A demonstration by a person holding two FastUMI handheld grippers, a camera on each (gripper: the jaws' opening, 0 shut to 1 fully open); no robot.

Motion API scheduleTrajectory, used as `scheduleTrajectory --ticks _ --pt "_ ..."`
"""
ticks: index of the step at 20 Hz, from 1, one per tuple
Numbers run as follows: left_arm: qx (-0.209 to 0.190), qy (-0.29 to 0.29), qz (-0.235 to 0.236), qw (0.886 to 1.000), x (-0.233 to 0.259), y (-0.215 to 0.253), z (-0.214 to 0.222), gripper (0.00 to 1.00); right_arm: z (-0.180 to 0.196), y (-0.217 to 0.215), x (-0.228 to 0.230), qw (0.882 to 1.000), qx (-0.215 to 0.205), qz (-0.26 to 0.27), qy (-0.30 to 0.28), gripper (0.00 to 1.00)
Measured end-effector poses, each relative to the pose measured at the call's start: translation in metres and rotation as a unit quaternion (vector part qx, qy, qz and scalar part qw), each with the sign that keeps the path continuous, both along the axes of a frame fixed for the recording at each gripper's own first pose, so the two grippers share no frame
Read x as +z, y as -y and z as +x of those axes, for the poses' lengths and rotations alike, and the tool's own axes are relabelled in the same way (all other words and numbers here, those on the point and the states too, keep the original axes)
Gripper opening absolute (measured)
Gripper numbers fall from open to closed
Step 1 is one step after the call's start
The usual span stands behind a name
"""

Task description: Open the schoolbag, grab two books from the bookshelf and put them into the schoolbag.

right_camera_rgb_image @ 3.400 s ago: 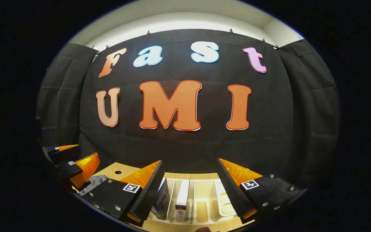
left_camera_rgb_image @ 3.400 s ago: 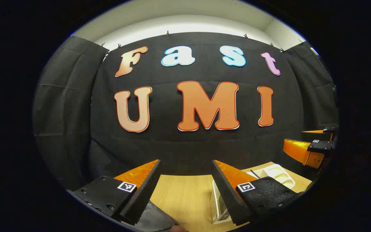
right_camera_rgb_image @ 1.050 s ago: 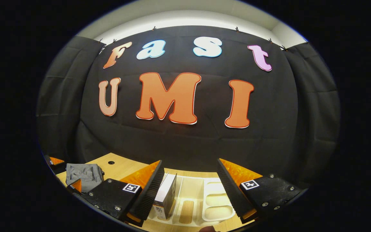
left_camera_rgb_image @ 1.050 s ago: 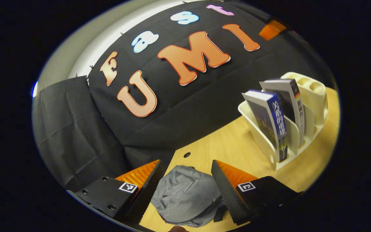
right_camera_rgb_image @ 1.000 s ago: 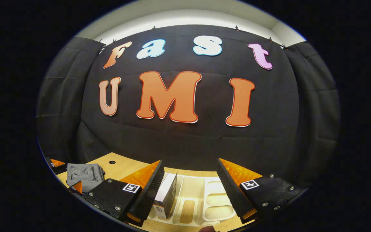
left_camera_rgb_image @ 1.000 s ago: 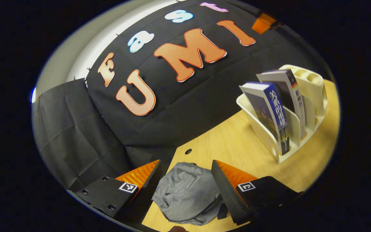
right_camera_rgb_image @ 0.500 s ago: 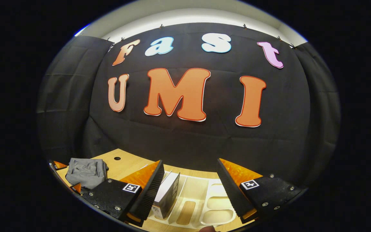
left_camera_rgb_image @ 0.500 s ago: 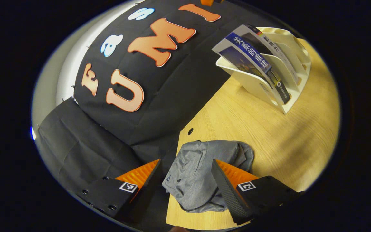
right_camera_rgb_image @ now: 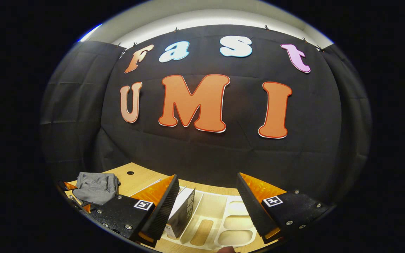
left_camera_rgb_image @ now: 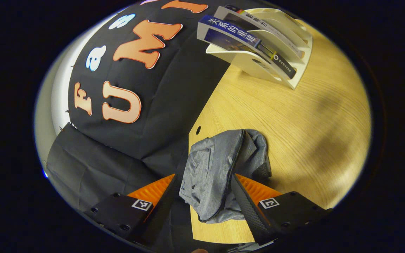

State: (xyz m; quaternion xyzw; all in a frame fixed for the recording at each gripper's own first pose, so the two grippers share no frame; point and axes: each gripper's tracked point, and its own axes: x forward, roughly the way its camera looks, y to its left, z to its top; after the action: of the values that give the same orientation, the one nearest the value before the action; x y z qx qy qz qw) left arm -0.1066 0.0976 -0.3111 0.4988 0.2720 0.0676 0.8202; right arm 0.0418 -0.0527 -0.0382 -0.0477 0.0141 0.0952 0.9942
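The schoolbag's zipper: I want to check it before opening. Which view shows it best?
The left gripper view: the grey schoolbag lies close between the open tongs, its dark zipper running along the top. The right gripper view shows the schoolbag small, at the table's far left, with no zipper discernible.

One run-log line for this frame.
left hand-held gripper: open, straddling grey schoolbag at table edge | right hand-held gripper: open, above bookshelf | books: both shelved

I see a wooden table (left_camera_rgb_image: 294,116) carrying the grey schoolbag (left_camera_rgb_image: 216,172) and, well apart from it, the white bookshelf (left_camera_rgb_image: 258,66).
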Motion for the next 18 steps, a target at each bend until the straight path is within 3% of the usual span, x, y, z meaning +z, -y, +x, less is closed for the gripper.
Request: scheduleTrajectory --ticks 4,6,7,9,10,13,18 --pt "0.017 -0.008 0.018 1.000 -0.006 -0.013 0.011 0.93 0.001 0.006 0.000 1.000 -0.004 0.005 -0.001 0.98" --pt "0.027 -0.017 0.027 0.999 -0.011 -0.021 0.017 0.83 0.000 0.008 0.000 1.000 -0.006 0.006 -0.001 0.97" --pt "0.029 -0.013 0.038 0.999 -0.009 -0.025 0.020 0.83 -0.001 0.009 0.001 1.000 -0.006 0.007 -0.001 0.98" --pt "0.038 -0.010 0.045 0.998 -0.004 -0.034 0.027 0.68 -0.001 0.012 0.001 1.000 -0.008 0.008 0.000 0.97" --pt "0.043 -0.010 0.047 0.998 -0.003 -0.040 0.030 0.74 -0.001 0.014 0.001 1.000 -0.010 0.009 0.001 0.97" --pt "0.056 -0.021 0.042 0.997 -0.003 -0.059 0.042 0.74 -0.001 0.015 0.003 1.000 -0.013 0.011 0.003 0.97" --pt "0.045 -0.009 0.024 0.999 0.013 -0.074 0.056 0.44 -0.002 0.015 0.007 0.999 -0.032 0.010 0.011 0.97"
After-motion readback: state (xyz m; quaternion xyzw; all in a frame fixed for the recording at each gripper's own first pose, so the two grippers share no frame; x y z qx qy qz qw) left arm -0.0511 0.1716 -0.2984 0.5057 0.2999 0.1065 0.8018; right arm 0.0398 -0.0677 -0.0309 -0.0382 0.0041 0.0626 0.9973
